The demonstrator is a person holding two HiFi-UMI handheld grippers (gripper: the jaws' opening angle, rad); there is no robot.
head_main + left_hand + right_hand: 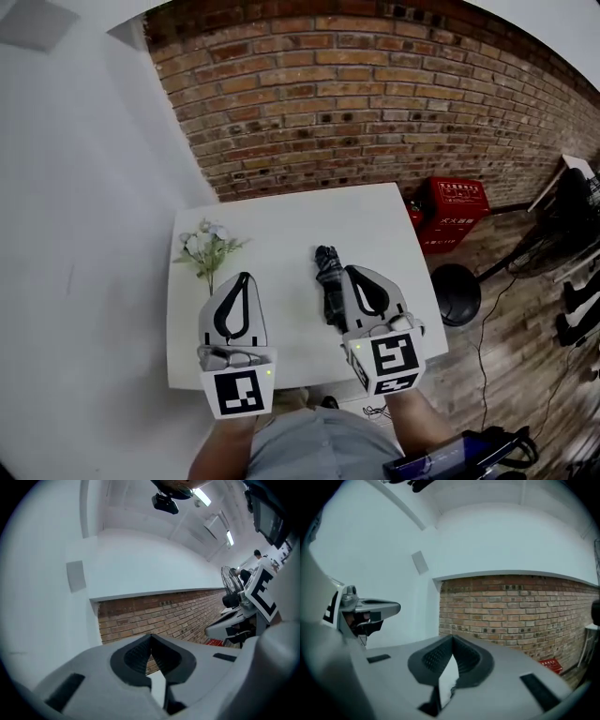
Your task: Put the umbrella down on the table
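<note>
Left tongs [244, 277] and right tongs [350, 271] both closed, empty, held level side by side over square white table [281, 225], pointing at red brick wall [375, 94], dark folded umbrella [328, 281] lying on table just beside right tongs

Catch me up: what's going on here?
A person holds a grey two-jaw gripper in each hand over the near side of a white square table by a brick wall. The dark folded umbrella lies on the tabletop and neither gripper holds it. The left gripper and the right gripper both have their jaws together with nothing between them. A sprig of white flowers lies near the table's left edge. The umbrella looks already put down.
</note>
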